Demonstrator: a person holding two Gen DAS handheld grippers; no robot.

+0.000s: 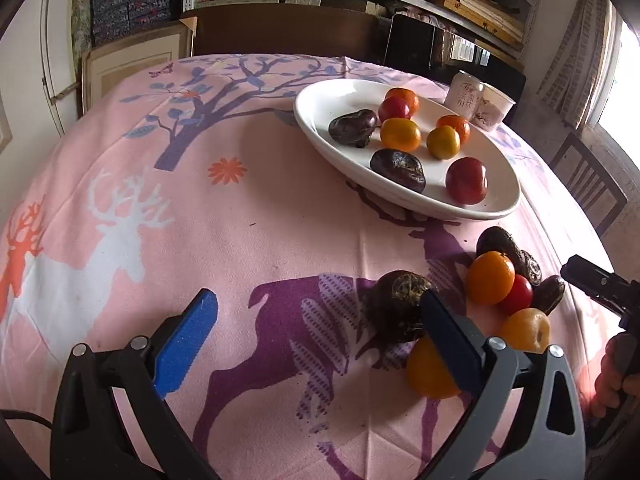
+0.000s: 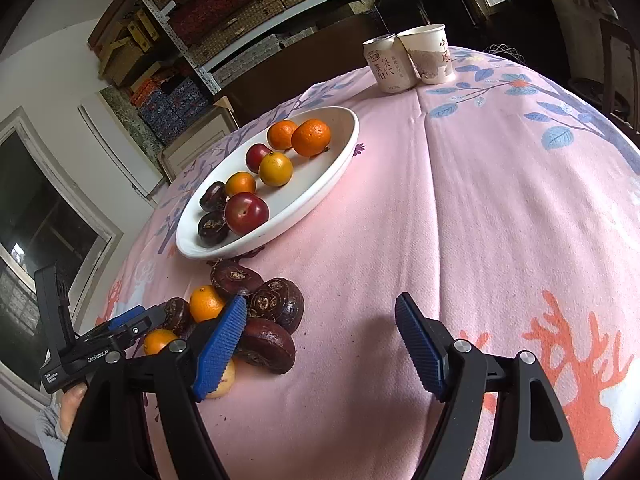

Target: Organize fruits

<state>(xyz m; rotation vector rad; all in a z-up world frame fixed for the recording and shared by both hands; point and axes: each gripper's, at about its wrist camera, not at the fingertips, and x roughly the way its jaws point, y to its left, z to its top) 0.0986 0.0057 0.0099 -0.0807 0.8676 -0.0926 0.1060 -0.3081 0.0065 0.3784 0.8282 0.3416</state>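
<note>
Dark chestnut (image 1: 396, 306) near, just beside left gripper (image 1: 320, 328), jaws spread, likely lining up a grab. Loose pile (image 2: 240, 312) near plate (image 2: 340, 160), awaiting sorting. Right gripper (image 2: 320, 340) spread, empty.

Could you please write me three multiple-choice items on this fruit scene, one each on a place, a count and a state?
1. Where do the can and paper cup stand?
A. On the plate
B. On the tablecloth beyond the plate
C. Among the loose fruit

2. How many fruits lie on the white plate?
A. Five
B. Eight
C. Eleven

3. How is the right gripper?
A. Open, holding nothing
B. Shut on an orange
C. Shut on the can

Key: 1 B, they stand side by side past the plate; 2 B, eight are countable; 3 A, its fingers are spread over bare cloth.
</note>
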